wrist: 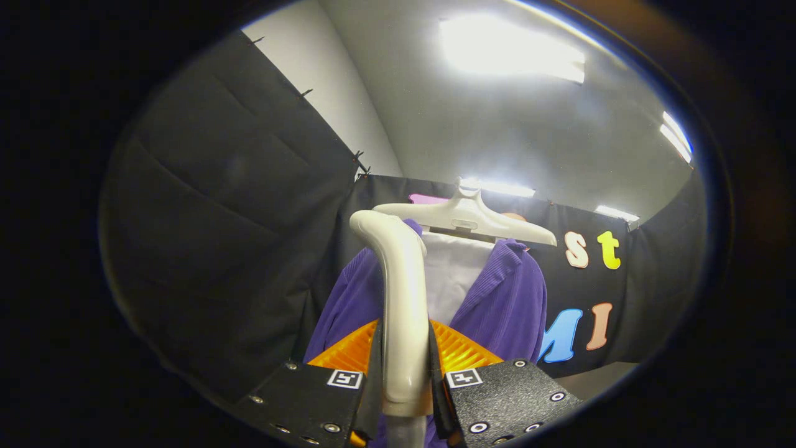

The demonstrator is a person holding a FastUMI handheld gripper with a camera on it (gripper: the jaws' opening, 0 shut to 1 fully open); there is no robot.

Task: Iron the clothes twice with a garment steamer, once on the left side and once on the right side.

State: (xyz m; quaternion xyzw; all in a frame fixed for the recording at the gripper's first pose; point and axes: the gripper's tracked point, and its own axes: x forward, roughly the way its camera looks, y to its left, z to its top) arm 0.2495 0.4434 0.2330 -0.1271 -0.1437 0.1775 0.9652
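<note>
A purple jacket [504, 305] with a white inner panel [451, 280] hangs on a white hanger [472, 218] against the booth's back wall. A white garment steamer [401, 311] stands upright between my fingers, its handle pinched on both sides and its curved head [373, 225] bent toward the jacket's left shoulder. My gripper [404, 373] is shut on the steamer's handle. The steamer covers part of the jacket's left front. Whether the head touches the cloth I cannot tell.
Black cloth walls close in on the left and behind the jacket. A grey ledge [597, 376] lies low to the right of the fingers. Bright ceiling lights [510, 53] glare overhead.
</note>
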